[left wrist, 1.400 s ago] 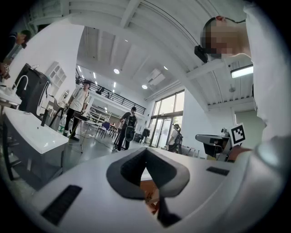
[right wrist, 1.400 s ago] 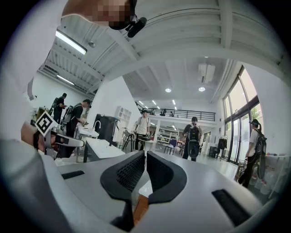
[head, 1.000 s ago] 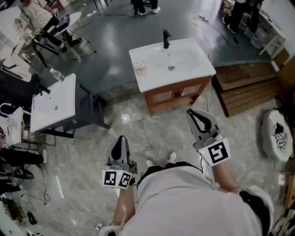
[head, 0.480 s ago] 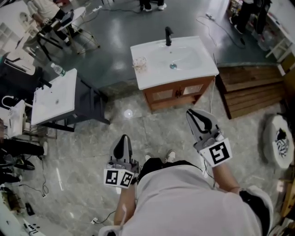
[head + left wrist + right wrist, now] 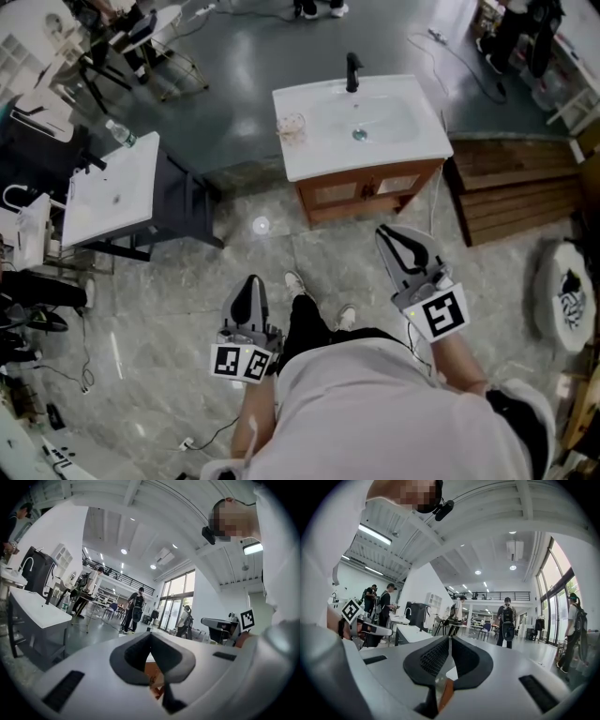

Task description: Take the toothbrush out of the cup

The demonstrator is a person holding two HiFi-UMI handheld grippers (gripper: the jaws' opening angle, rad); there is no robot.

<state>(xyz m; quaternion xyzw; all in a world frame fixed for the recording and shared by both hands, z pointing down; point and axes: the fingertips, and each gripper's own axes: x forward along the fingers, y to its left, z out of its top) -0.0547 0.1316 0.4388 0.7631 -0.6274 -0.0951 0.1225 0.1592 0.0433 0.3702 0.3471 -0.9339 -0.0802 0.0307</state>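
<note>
1. The left gripper point(image 5: 150, 635) has its jaws together at the tips, with nothing between them.
2. The right gripper point(image 5: 450, 639) is the same, with its ribbed pads pressed on each other and empty.
3. In the head view both grippers are held level at the person's waist, above the floor point(image 5: 187, 309). They point toward 12 o'clock and are well apart from the sink.
4. The cup point(image 5: 292, 128) stands at 12 o'clock from the person. It rests on the white surface point(image 5: 422, 141) of the sink, at 9 o'clock of the basin point(image 5: 367, 120). The tap point(image 5: 353, 70) is at the basin's 12 o'clock.
5. The toothbrush is presumably in that cup, but it is too small to make out from here.
6. Judged as a brush, it should be light, stiff and thin, with a smooth handle that may be wet and slippery.
7. The best place to take hold is the handle just above the rim, clamped across its flat sides.
8. The cup looks clear and light, so it may tip. Steady it with the other jaws and lift the brush straight up.
</note>
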